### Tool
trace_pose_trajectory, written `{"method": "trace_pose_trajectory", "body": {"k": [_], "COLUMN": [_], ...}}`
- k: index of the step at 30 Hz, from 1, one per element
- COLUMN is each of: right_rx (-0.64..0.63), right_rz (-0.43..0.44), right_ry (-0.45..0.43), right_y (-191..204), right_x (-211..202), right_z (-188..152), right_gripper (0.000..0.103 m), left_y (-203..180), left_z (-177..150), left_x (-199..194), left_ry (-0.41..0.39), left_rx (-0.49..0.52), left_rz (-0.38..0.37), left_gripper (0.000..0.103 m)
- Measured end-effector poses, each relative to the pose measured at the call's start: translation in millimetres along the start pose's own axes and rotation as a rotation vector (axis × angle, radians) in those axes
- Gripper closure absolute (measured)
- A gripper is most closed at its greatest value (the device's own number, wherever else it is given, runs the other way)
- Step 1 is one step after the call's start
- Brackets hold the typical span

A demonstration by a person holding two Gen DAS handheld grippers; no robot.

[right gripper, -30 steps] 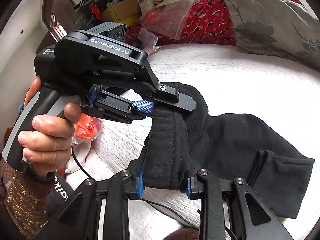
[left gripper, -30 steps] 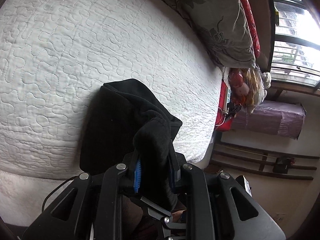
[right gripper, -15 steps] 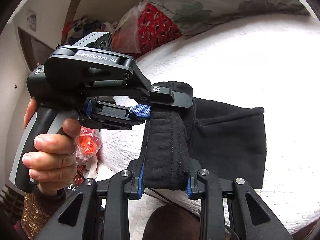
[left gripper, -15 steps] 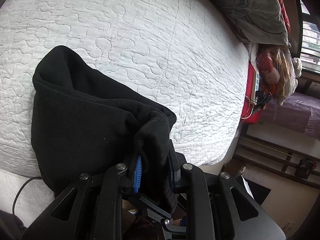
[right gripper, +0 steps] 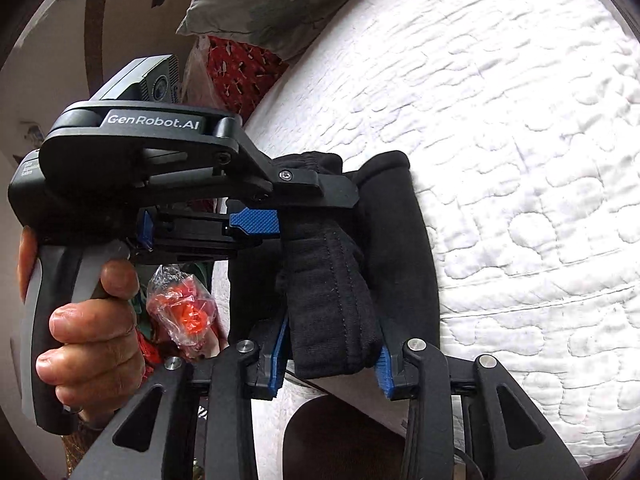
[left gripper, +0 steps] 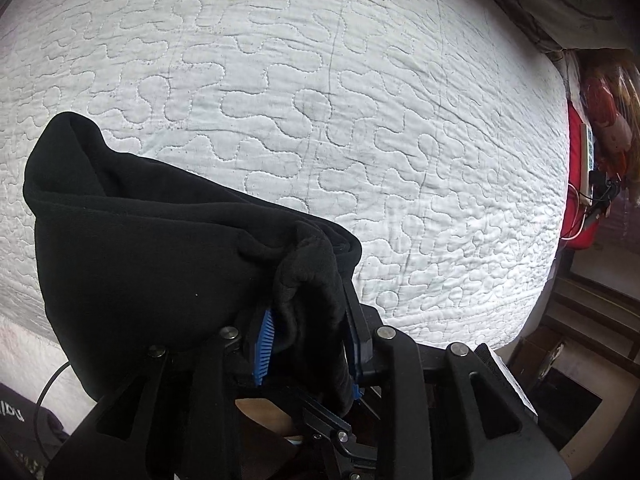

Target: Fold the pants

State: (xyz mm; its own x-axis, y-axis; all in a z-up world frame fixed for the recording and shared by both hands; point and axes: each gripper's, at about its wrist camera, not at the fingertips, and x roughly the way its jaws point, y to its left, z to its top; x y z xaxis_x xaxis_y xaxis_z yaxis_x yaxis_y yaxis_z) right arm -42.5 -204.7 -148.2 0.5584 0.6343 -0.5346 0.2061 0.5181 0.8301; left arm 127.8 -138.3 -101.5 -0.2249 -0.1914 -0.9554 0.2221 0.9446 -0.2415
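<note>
The black pants [left gripper: 152, 256] hang doubled over near the front edge of the bed with the white quilt [left gripper: 360, 80]. My left gripper [left gripper: 308, 344] is shut on a bunched edge of the pants. In the right wrist view my right gripper [right gripper: 328, 360] is shut on the thick waistband of the pants [right gripper: 340, 288]. The left gripper [right gripper: 288, 204], held in a hand, clamps the same band just above, close to the right one. The rest of the pants hangs behind both grippers.
A grey flowered pillow [right gripper: 272, 8] and red patterned bedding [right gripper: 236, 76] lie at the head of the bed. A plastic bag with orange contents [right gripper: 184, 308] hangs by the hand. A power strip and bags [left gripper: 592, 160] sit beside the bed.
Both grippers have swung with the pants towards the bed's edge. The trailing black cloth has gathered in from a spread shape into a narrow hanging fold.
</note>
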Motion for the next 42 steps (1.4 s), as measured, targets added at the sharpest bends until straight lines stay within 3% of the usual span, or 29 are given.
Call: {"method": "trace_pose_trajectory", "body": {"k": [2, 7, 12, 16, 22, 26, 29, 33, 37, 39, 40, 42], "right_rx": [0.045, 0.082, 0.107, 0.112, -0.028, -0.136, -0.191, -0.181, -0.143, -0.14, -0.145, -0.164], "right_rz": [0.037, 0.074, 0.064, 0.021, 0.018, -0.027, -0.066, -0.094, -0.139, -0.172, -0.185, -0.204], "right_ry": [0.0, -0.014, -0.04, -0.086, -0.153, -0.131, -0.117, -0.109, -0.066, -0.058, -0.053, -0.043], "right_y": [-10.8, -24.1, -30.3, -35.5, -3.1, 27.8, 45.4, 57.2, 56.1, 52.9, 51.7, 48.7], "right_x": [-2.7, -16.3, -29.7, -49.8, -71.6, -54.8, -41.0, -25.9, -7.7, -2.8, -0.5, 1.7], "right_z": [0.2, -1.9, -0.1, 0.1, 4.2, 8.3, 9.9, 24.1, 36.2, 37.8, 38.2, 39.4], "right_gripper": [0.063, 0.061, 0.052, 0.052, 0.052, 0.049, 0.049, 0.046, 0.045, 0.045, 0.048, 0.075], "left_y": [0.1, 9.1, 40.9, 84.2, 153.0, 190.7, 176.4, 151.7, 147.4, 147.9, 148.3, 141.2], "left_z": [-4.0, -18.2, -35.0, -53.5, -83.3, -106.8, -131.5, -133.2, -119.5, -115.0, -113.5, -110.3], "left_x": [-4.1, -23.3, -50.4, -61.6, -65.1, -55.9, -40.5, -12.4, 7.7, 10.4, 9.2, 10.9], "left_ry": [0.003, -0.034, -0.106, -0.171, -0.3, -0.321, -0.34, -0.307, -0.264, -0.268, -0.275, -0.277], "left_rx": [-0.004, -0.023, -0.085, -0.156, -0.243, -0.331, -0.327, -0.318, -0.379, -0.42, -0.428, -0.424], "left_rz": [-0.007, -0.046, -0.158, -0.263, -0.349, -0.485, -0.534, -0.576, -0.597, -0.592, -0.585, -0.564], "left_gripper": [0.067, 0.064, 0.064, 0.064, 0.064, 0.061, 0.049, 0.049, 0.049, 0.051, 0.064, 0.081]}}
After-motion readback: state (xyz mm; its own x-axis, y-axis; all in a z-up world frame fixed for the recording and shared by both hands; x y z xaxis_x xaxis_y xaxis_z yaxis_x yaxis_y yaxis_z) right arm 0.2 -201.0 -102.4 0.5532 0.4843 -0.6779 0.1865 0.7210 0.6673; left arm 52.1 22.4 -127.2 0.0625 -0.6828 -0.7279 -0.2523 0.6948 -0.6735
